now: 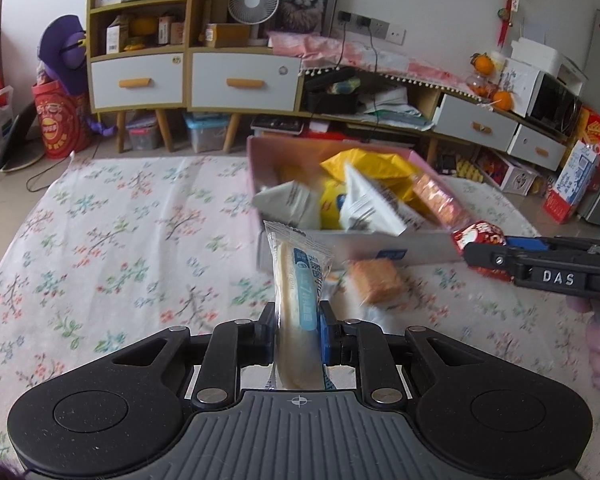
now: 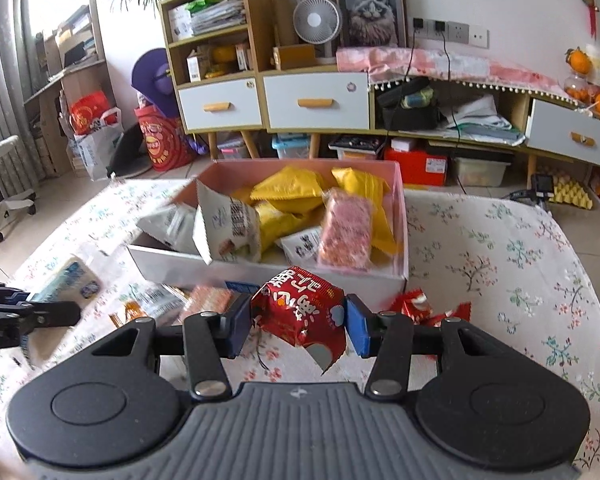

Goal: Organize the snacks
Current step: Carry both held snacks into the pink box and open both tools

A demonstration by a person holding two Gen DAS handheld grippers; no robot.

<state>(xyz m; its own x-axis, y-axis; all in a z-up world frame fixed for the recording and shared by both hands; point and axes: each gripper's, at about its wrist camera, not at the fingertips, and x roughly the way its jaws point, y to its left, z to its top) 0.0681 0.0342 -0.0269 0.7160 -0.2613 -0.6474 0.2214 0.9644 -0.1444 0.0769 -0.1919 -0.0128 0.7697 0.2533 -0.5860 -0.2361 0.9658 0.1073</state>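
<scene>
A: What do the left tongs [image 1: 298, 326] hold?
B: A clear-wrapped pale bread stick [image 1: 298, 280], clamped narrow, lower centre of the frame, above the floral table [image 1: 120, 240].
A: And to the right?
B: The snack box [image 2: 268, 268] sits centre frame. The right tongs [image 2: 298, 320] grip a red snack packet [image 2: 300, 312] just below it.

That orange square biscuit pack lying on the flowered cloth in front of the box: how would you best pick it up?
Take the orange square biscuit pack across its two opposite flat edges, coming down from above. It lies flat on the flowered cloth, close to the box's white front wall, so a sideways approach looks cramped. Its clear wrapper may slip.
</scene>
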